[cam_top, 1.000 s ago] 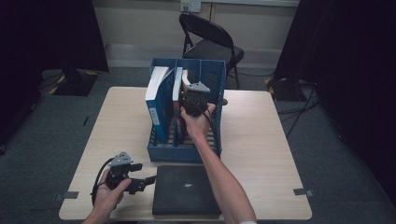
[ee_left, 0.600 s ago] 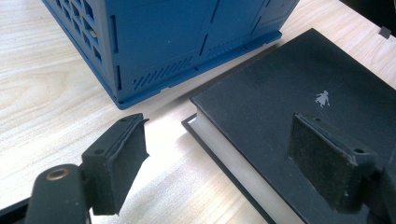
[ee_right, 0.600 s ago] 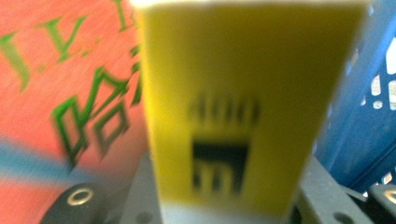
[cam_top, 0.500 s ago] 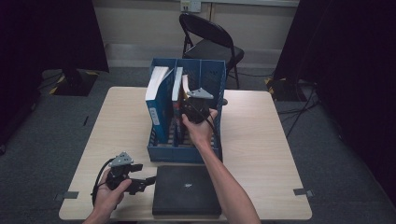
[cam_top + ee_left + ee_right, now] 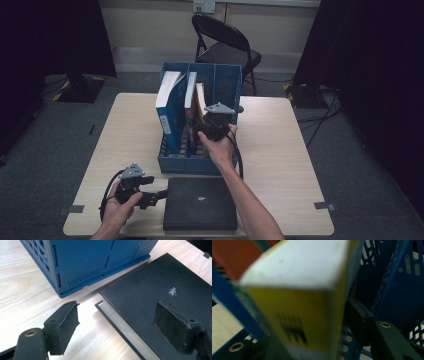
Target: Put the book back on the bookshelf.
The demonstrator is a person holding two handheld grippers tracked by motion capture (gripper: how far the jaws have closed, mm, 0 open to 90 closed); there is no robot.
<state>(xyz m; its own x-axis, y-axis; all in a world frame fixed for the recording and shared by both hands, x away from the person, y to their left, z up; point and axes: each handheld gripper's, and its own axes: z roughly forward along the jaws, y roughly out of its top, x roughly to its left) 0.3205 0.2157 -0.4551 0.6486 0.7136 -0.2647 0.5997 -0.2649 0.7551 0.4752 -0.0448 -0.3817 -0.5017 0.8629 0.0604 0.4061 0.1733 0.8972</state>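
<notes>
Light wood-grain table with rounded corners, standing on grey carpeted floor. Blue perforated plastic file rack placed upright near the centre of the tabletop, divided into compartments, with books standing inside. Black hardcover book lying flat at the near edge, directly in front of the rack and separated from its base by a narrow strip of bare wood; small silver emblem on the cover, pale page edge visible along one side. Small dark tape marks fixed near the near corners of the tabletop.
</notes>
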